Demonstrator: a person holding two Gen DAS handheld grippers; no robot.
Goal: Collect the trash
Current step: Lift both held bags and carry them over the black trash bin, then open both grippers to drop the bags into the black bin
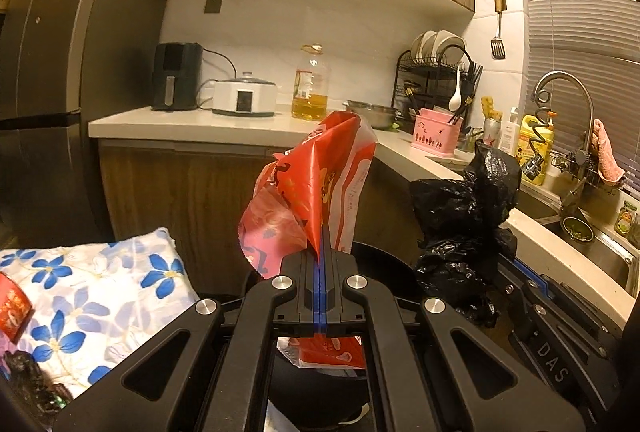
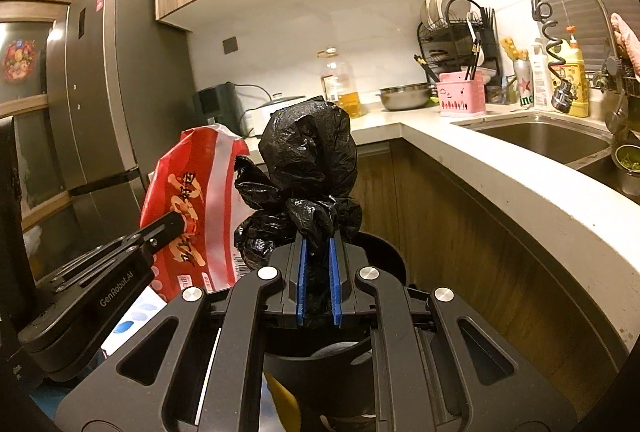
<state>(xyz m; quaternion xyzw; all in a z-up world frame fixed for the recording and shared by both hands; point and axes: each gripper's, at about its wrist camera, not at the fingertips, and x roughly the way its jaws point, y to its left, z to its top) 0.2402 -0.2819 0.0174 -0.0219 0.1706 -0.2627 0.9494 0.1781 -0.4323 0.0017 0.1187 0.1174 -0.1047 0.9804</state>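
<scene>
Two grippers each hold crumpled plastic over a round black bin (image 2: pixel 384 252). Left gripper (image 1: pixel 322 236) has its blue-lined jaws pressed flat together on a thin, glossy red wrapper (image 1: pixel 316 184) printed with white and pink, which stands up in creased folds. Right gripper (image 2: pixel 318 244) is closed narrowly on the twisted neck of a wrinkled, shiny black bag (image 2: pixel 308 152), bulging into a rounded lump above. Beside the bin, a smooth pale counter (image 2: pixel 500 168) curves over wood-grain cabinets.
</scene>
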